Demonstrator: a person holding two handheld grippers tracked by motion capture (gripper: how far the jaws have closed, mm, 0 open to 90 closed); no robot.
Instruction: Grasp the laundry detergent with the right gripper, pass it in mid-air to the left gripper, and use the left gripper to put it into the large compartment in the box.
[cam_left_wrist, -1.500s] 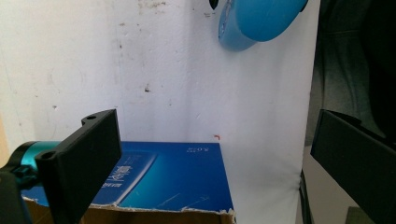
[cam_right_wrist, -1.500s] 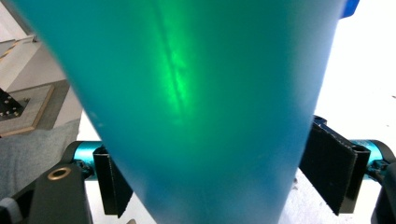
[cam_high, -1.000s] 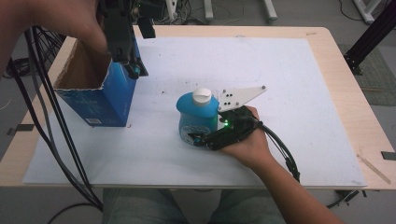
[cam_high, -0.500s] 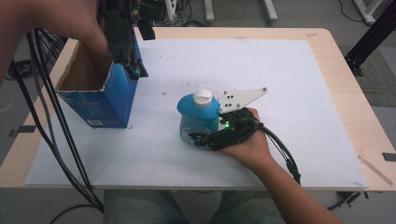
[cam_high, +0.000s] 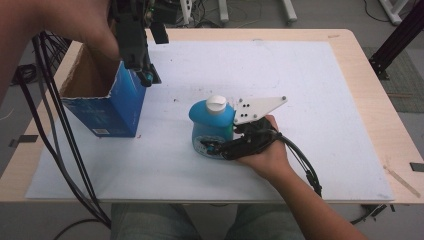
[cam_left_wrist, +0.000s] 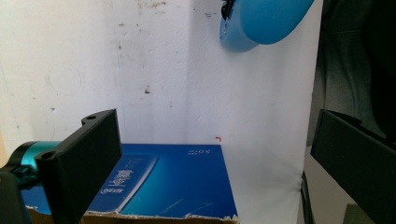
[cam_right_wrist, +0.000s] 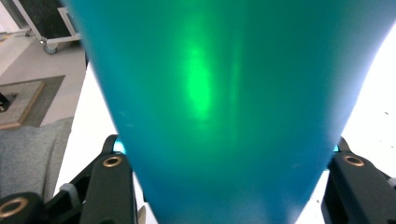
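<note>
Since the earlier frames neither hand has shifted, but the right gripper (cam_high: 220, 147) has just been closing its jaws, and they now press on the lower body of the squat blue plastic bottle with the white cap (cam_high: 212, 125). That bottle stands upright near the middle of the white table mat (cam_high: 310, 90), its long axis vertical, with the gripper reaching in from about four o'clock (the right gripper view shows a jaw hard against each flank). The open blue cardboard box (cam_high: 120, 107) lies at about ten o'clock from the bottle, well apart. Above the box's near right corner hangs the left gripper (cam_high: 145, 75), its jaws spread wide with nothing between them. My guess: lift, then carry towards ten o'clock.
</note>
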